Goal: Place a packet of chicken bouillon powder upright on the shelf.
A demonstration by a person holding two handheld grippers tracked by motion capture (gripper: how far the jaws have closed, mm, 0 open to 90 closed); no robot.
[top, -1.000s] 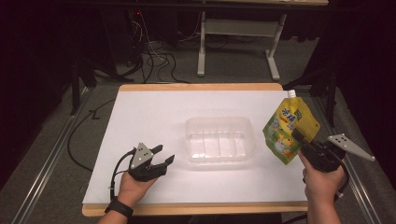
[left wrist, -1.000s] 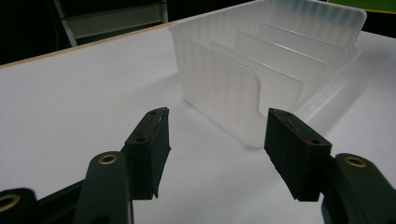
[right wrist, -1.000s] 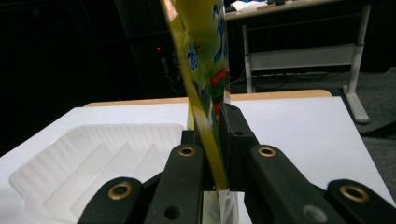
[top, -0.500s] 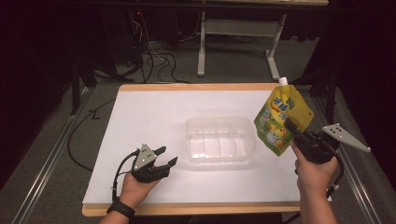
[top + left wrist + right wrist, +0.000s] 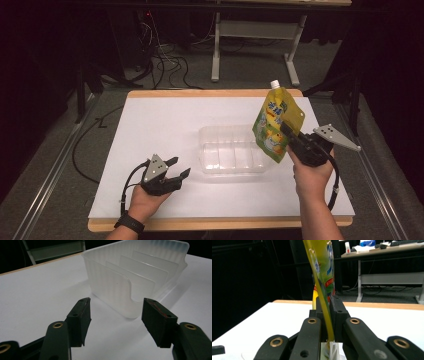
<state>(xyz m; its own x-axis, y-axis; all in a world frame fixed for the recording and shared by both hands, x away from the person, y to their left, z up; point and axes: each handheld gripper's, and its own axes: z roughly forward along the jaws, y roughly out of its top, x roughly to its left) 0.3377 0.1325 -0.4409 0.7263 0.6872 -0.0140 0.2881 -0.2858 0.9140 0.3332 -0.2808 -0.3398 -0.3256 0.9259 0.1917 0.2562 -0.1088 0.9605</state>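
Fingers (image 5: 289,134) clamping yellow pouch (image 5: 276,122), now lifted nearer clear container (image 5: 232,150)

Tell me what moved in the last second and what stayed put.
The right tool, shut on the yellow pouch, carried it left and toward the clear divided container; the pouch's lower part now overlaps the container's right end in the high view. The grip held throughout. The left tool stayed open on the white table, and the container did not shift.
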